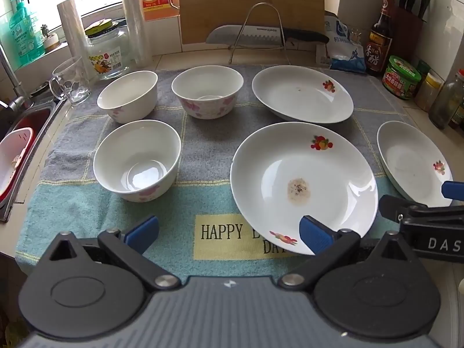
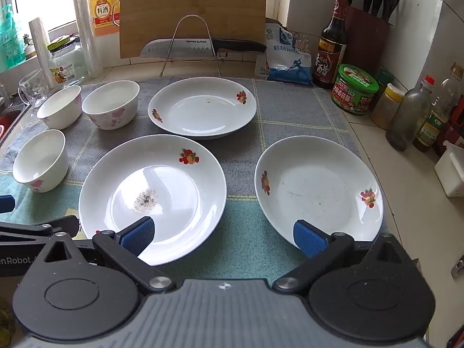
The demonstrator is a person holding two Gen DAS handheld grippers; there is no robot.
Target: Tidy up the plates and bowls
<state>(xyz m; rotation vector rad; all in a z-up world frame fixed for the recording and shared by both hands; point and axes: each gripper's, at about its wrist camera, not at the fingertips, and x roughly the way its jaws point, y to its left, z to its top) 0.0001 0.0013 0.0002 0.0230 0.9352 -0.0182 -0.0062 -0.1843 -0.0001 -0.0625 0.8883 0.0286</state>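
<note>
Three white plates with fruit prints and three white bowls with pink flowers lie apart on a checked towel (image 1: 203,150). The stained plate (image 1: 304,185) (image 2: 152,197) is nearest, with a second plate (image 1: 301,97) (image 2: 203,107) behind it and a third plate (image 1: 411,162) (image 2: 319,188) to its right. On the left stand the near bowl (image 1: 136,159) (image 2: 40,163), the far-left bowl (image 1: 127,95) (image 2: 59,105) and the middle bowl (image 1: 207,91) (image 2: 111,103). My left gripper (image 1: 229,233) hovers open over the towel's front, holding nothing. My right gripper (image 2: 224,236) is open and empty above the gap between the stained and right plates.
A knife (image 2: 203,47) rests on a wire rack before a wooden cutting board (image 2: 192,11) at the back. Sauce bottles, jars (image 2: 358,88) and a knife block (image 2: 368,29) crowd the right side. A glass mug (image 1: 71,79) and the sink (image 1: 20,150) are on the left.
</note>
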